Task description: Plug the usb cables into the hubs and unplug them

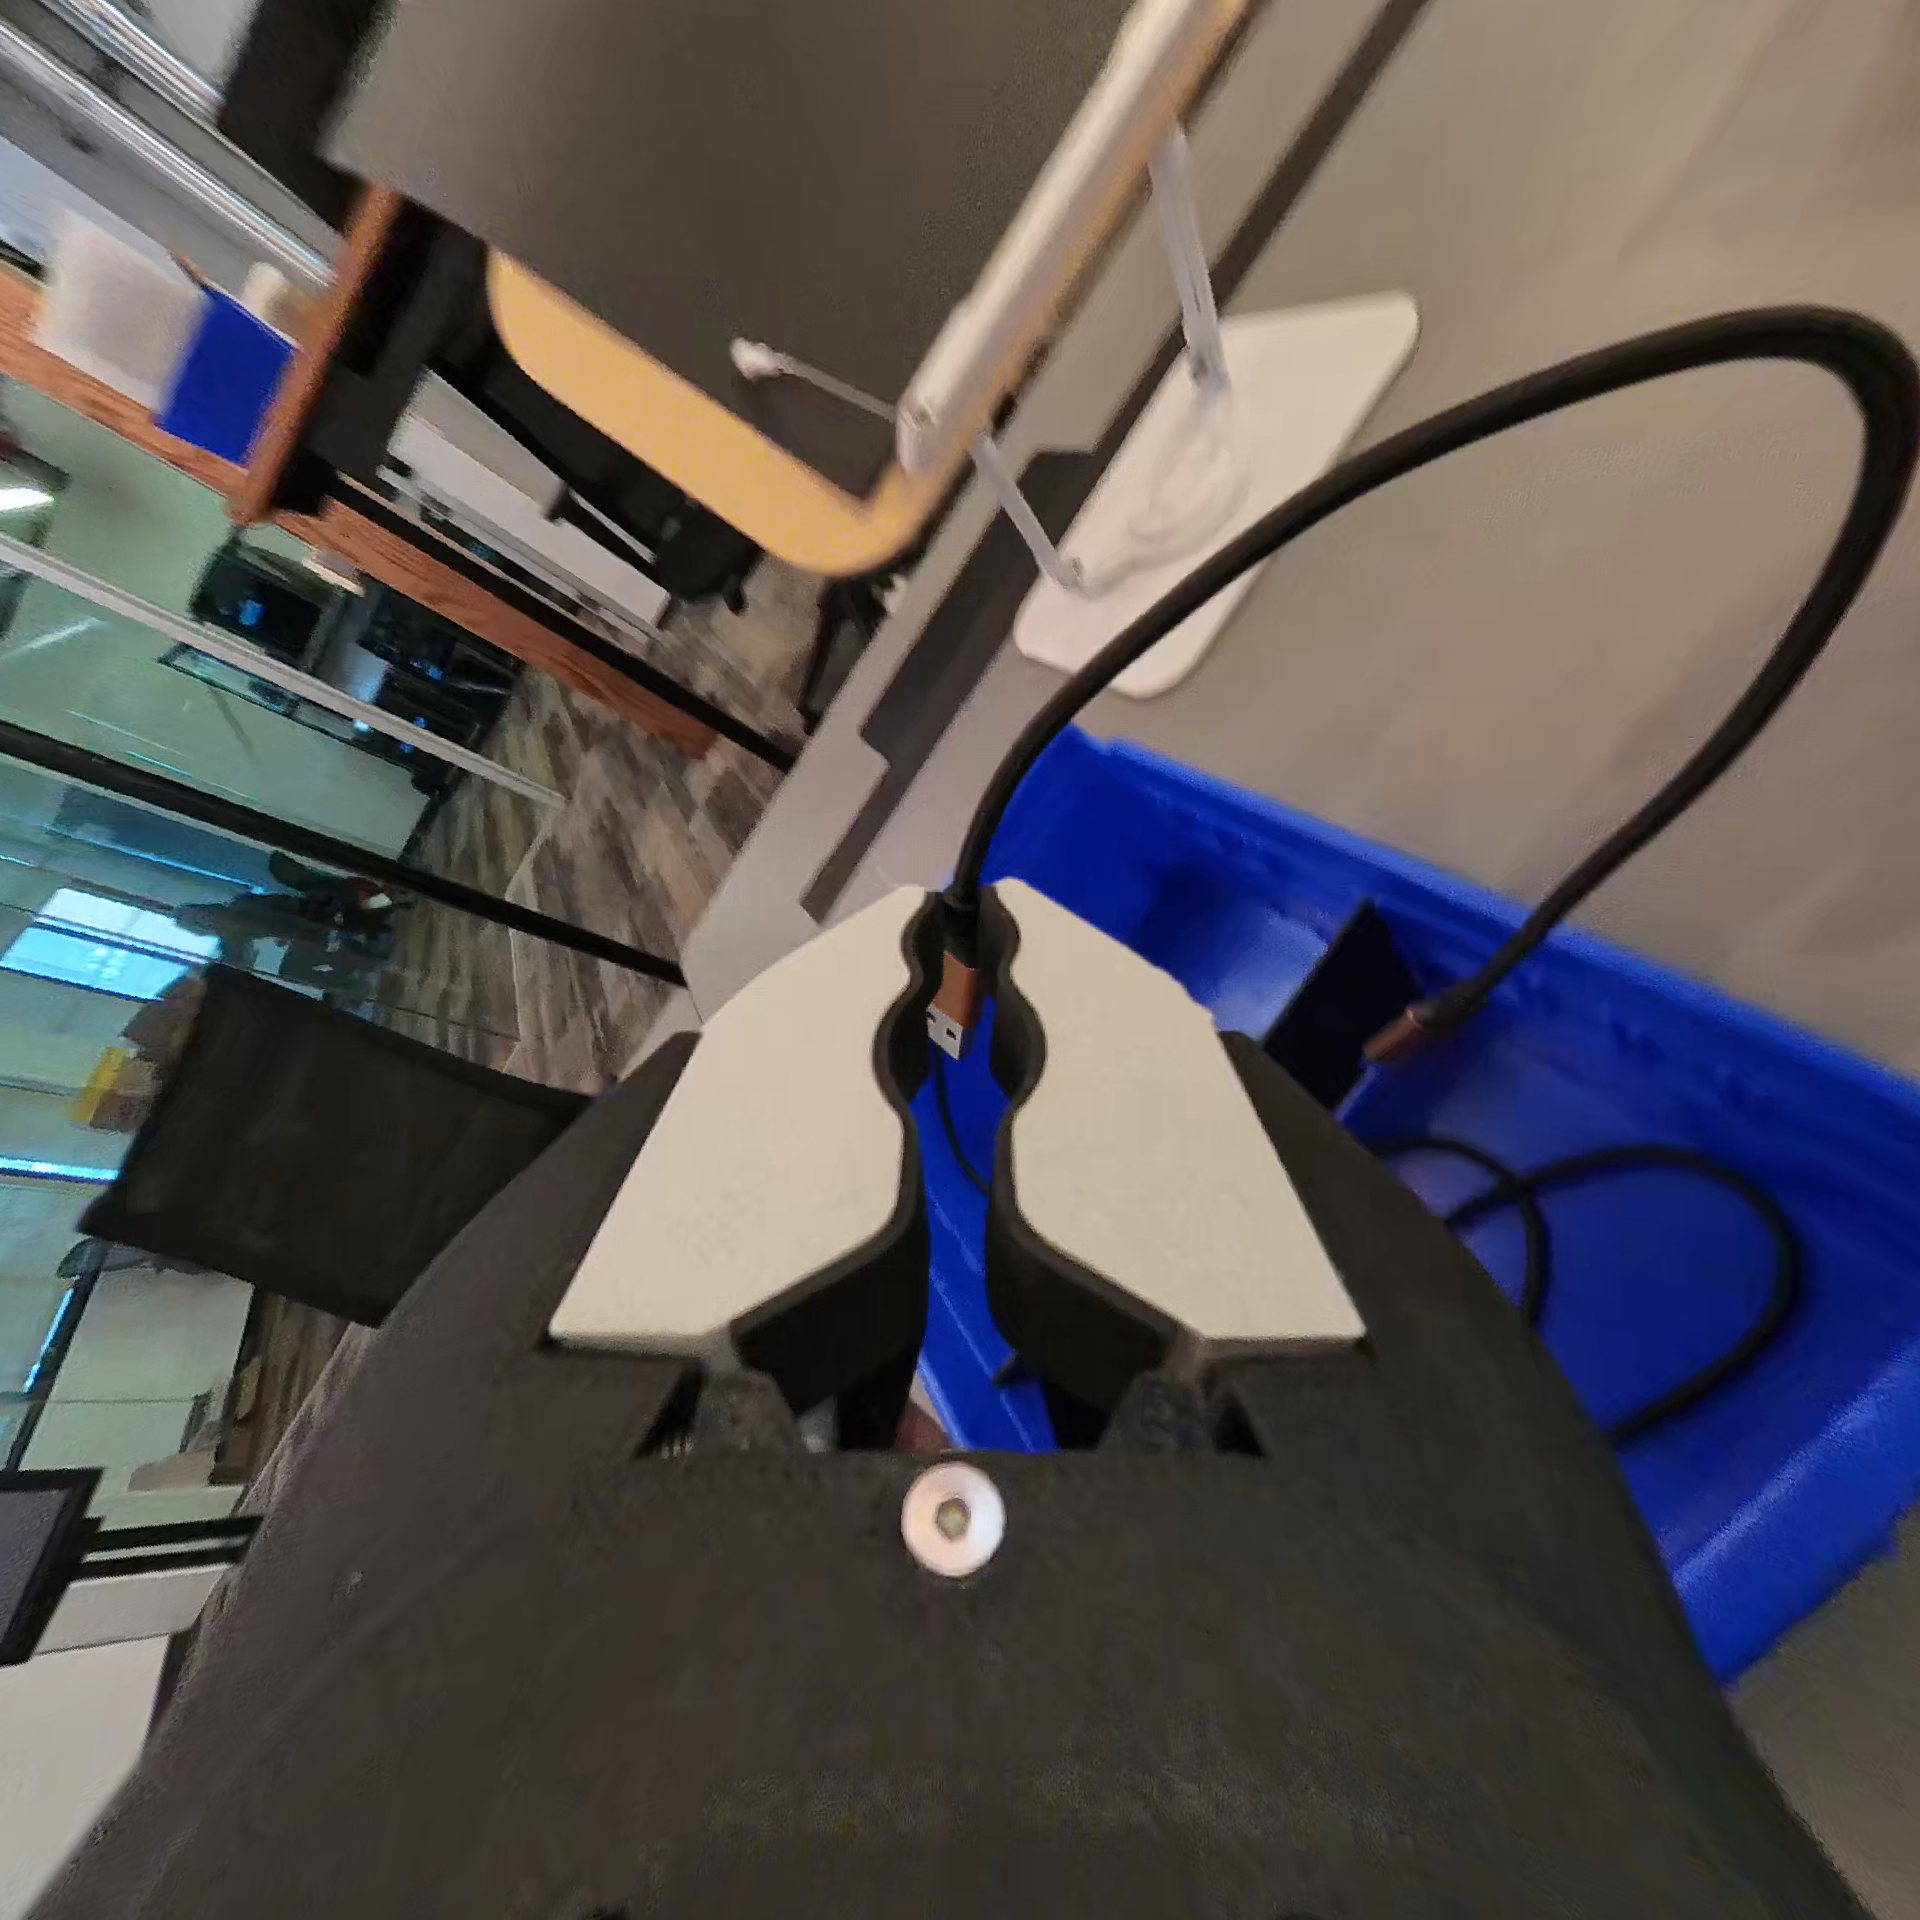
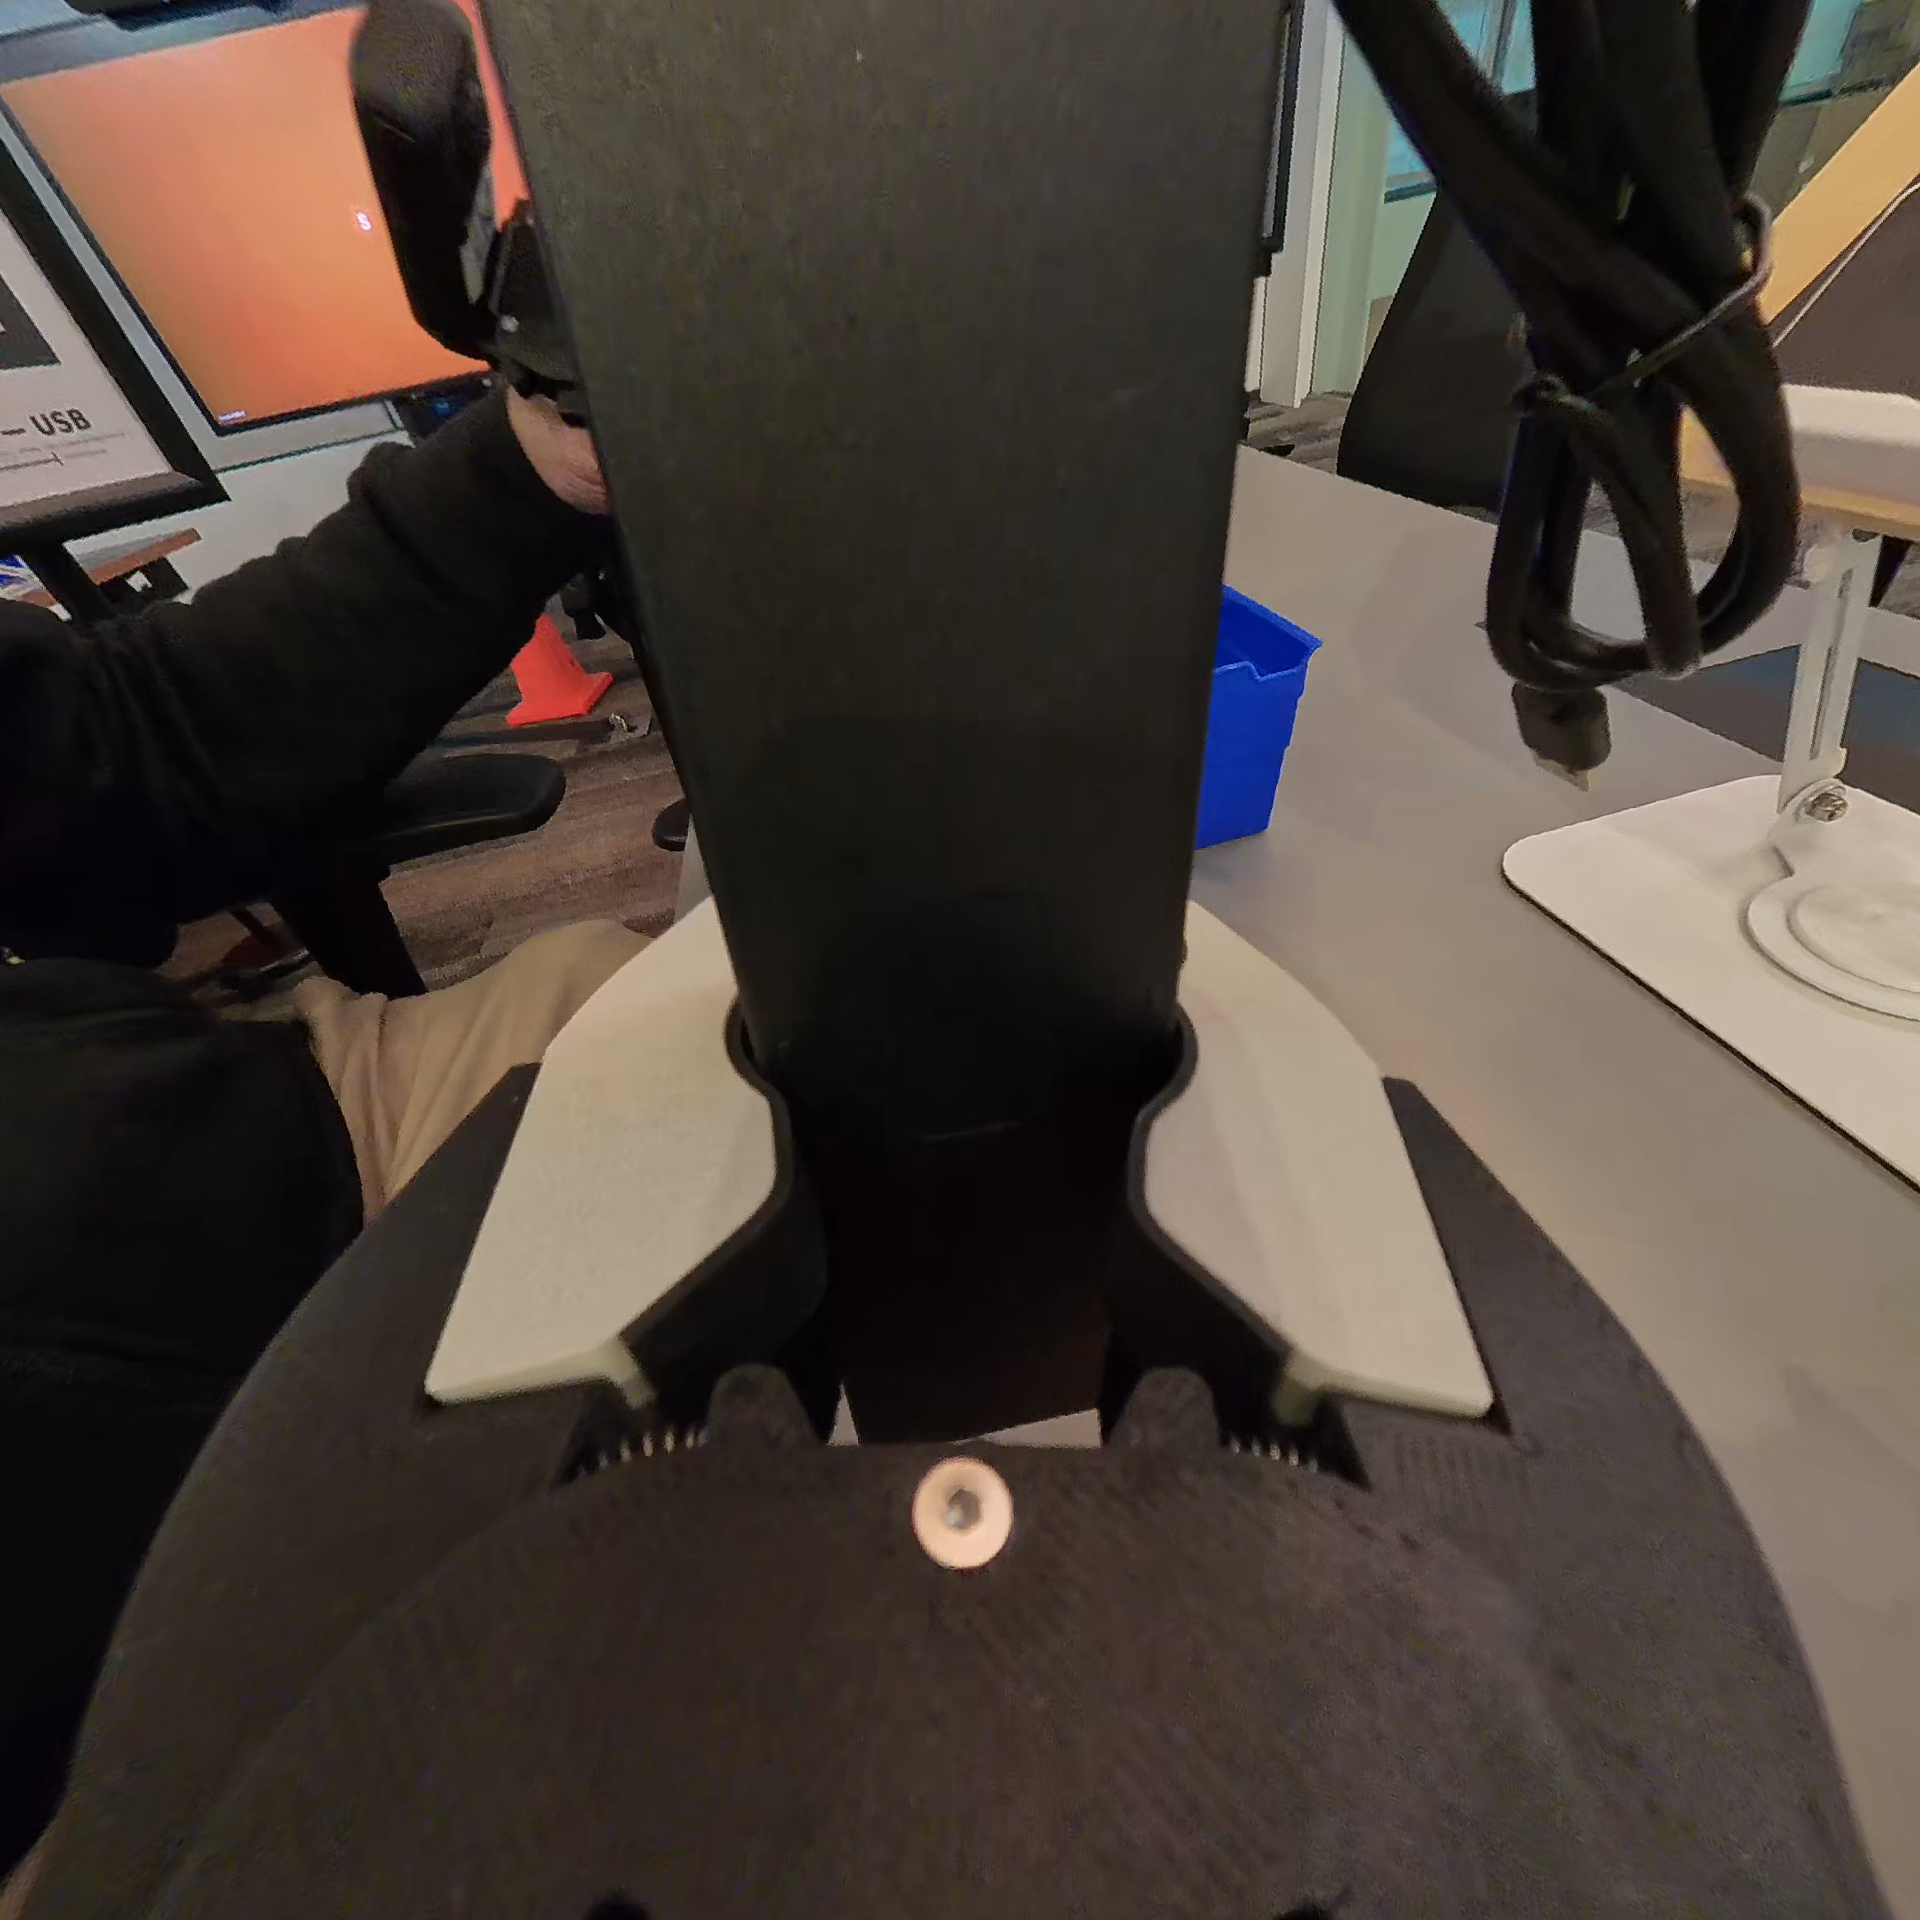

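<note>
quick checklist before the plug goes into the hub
1. Left gripper shut on the USB plug: ok.
2. Plug tip faces back toward the camera, not outward: not ok.
3. Right gripper clamped on the black hub: ok.
4. Hub port visible and lined up with the plug: cannot tell.
5. Black cable arcs free to its other end over the blue bin, no snag: ok.

Black textured gripper bodies, pale grey wavy-edged fingers (image 1: pixel 790 1122), a silver screw (image 2: pixel 961 1525) set centrally, black sleeve (image 2: pixel 260 675), beige trousers (image 2: pixel 447 1049) worn.
</note>
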A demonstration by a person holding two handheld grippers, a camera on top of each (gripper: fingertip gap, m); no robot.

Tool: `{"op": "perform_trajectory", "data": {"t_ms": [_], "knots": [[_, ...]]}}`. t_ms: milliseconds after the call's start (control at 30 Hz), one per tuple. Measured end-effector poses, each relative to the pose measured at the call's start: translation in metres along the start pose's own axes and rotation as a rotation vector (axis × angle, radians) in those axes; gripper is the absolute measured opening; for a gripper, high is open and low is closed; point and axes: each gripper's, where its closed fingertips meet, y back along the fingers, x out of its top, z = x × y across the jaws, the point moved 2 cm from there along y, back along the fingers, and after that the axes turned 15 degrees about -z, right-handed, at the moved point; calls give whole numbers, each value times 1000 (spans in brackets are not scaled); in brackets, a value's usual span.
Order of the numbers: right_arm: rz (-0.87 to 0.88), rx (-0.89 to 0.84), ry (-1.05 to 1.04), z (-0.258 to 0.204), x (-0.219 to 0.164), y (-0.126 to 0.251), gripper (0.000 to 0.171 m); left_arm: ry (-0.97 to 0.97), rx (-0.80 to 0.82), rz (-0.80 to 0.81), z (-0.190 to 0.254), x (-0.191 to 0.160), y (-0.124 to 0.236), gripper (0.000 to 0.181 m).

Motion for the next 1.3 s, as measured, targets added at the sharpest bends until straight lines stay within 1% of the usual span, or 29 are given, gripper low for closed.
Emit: {"op": "perform_trajectory", "data": {"t_ms": [33, 133, 267, 333, 400, 500, 533, 600, 667, 767, 833, 900, 967, 1033, 1067, 1200, 1233, 1300], "knots": [[8, 4, -3, 0, 1, 1, 67, 22, 20, 33, -3, 12, 7, 7], [37, 15, -13, 0, 3, 4, 67, 124, -26, 174, 3, 55, 25, 7], [66, 14, -32, 3, 5, 8, 67, 207, -149, 317, 34, 109, 31, 7], [74, -4, -40, 6, 5, 11, 67, 308, -253, 402, 50, 135, 32, 7], [87, -30, -55, 10, 6, 15, 67, 466, -380, 497, 65, 158, 31, 7], [111, -81, -86, 19, 7, 22, 68, 666, -568, 539, 95, 175, 16, 7], [115, -105, -98, 23, 6, 25, 67, 731, -621, 538, 105, 177, 9, 7], [118, -159, -133, 33, 3, 31, 68, 824, -676, 507, 122, 174, -6, 6], [129, -202, -164, 41, 1, 37, 67, 947, -779, 495, 138, 169, -20, 6], [145, -255, -203, 51, -1, 43, 67, 1082, -849, 455, 154, 151, -51, 6], [160, -264, -212, 53, 0, 46, 67, 1200, -910, 385, 169, 136, -73, 6], [166, -267, -209, 53, 1, 47, 67, 1179, -933, 295, 191, 127, -88, 8], [163, -264, -203, 52, 1, 46, 67, 1180, -950, 170, 210, 116, -103, 12], [154, -262, -195, 51, 0, 44, 67, 1141, -994, 111, 223, 112, -107, 16], [150, -260, -192, 51, 0, 43, 67, 1094, -977, 65, 229, 108, -111, 22], [145, -255, -185, 49, 1, 42, 67, 1044, -879, -32, 231, 94, -120, 33], [143, -257, -183, 49, 1, 42, 67, 1024, -851, -43, 228, 92, -120, 37], [147, -259, -180, 49, 1, 43, 67, 985, -762, -33, 215, 92, -116, 38]]}}
